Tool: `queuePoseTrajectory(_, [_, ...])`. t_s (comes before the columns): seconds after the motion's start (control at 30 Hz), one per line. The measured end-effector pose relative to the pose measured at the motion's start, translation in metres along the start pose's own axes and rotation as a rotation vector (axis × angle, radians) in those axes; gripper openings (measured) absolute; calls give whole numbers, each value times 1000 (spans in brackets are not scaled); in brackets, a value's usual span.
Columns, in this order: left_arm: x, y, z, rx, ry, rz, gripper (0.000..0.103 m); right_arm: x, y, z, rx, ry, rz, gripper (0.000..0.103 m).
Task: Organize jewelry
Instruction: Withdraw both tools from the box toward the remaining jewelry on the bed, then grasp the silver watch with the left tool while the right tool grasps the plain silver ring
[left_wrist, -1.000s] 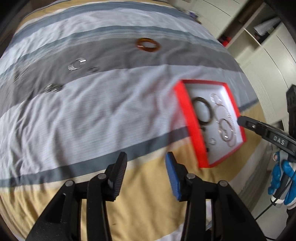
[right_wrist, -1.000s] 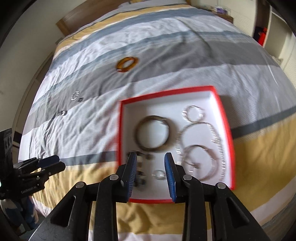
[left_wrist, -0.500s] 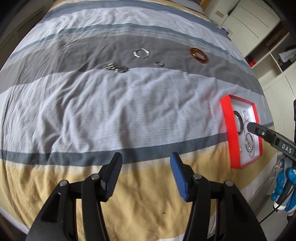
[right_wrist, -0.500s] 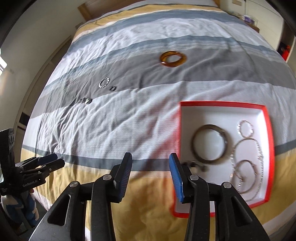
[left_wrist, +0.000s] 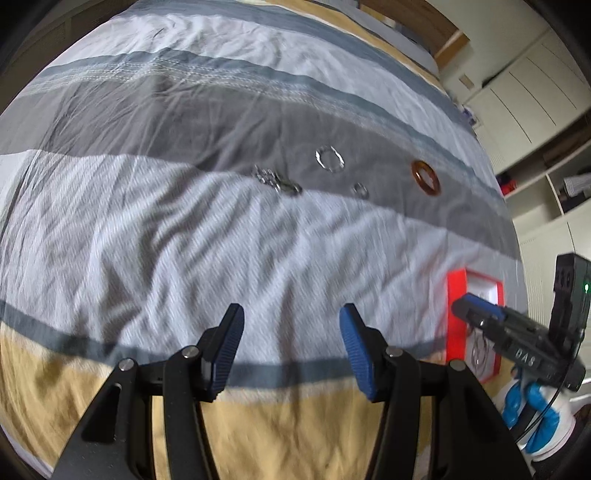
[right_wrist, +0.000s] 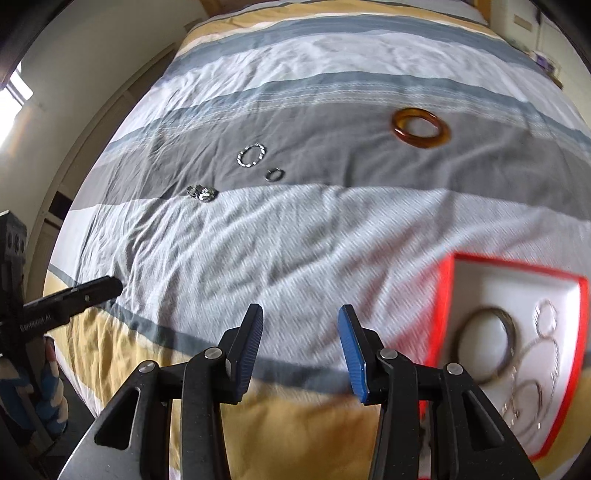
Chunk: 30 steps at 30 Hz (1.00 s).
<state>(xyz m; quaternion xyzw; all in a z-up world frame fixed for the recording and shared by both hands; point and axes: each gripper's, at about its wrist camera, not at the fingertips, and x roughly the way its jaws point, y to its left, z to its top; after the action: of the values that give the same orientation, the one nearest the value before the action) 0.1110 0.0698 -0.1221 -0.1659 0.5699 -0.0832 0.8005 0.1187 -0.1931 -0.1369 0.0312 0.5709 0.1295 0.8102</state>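
On the striped bedspread lie an amber bangle (right_wrist: 421, 128) (left_wrist: 426, 178), a silver link bracelet (right_wrist: 251, 155) (left_wrist: 329, 158), a small ring (right_wrist: 275, 174) (left_wrist: 360, 190) and a heap of silver chain (right_wrist: 201, 192) (left_wrist: 277, 182). A red-rimmed white tray (right_wrist: 447, 295) (left_wrist: 455, 317) at the near right holds a dark bangle (right_wrist: 484, 344) and several silver hoops (right_wrist: 546, 317). My left gripper (left_wrist: 291, 350) and right gripper (right_wrist: 301, 349) are both open and empty, above the bed's near part, well short of the loose jewelry.
The bed's near edge runs under both grippers. White wardrobes and shelves (left_wrist: 535, 110) stand to the right. A wall and window (right_wrist: 22, 92) are to the left. Each gripper shows in the other's view: the right one (left_wrist: 476, 314), the left one (right_wrist: 85, 291).
Both views have swung left. The tray has slid toward the right edge and the loose jewelry toward the centre. Both grippers stay open and empty.
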Motion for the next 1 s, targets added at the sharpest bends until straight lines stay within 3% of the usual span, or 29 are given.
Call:
queuePoseTrajectory(0.5, [79,17,79,-83,36,-42,52,71,13,85,-43,-9,58,48])
queuePoseTrajectory(1.0, [126,24,109,-114,64,-54,51,132,24,127,-70,33,69,47])
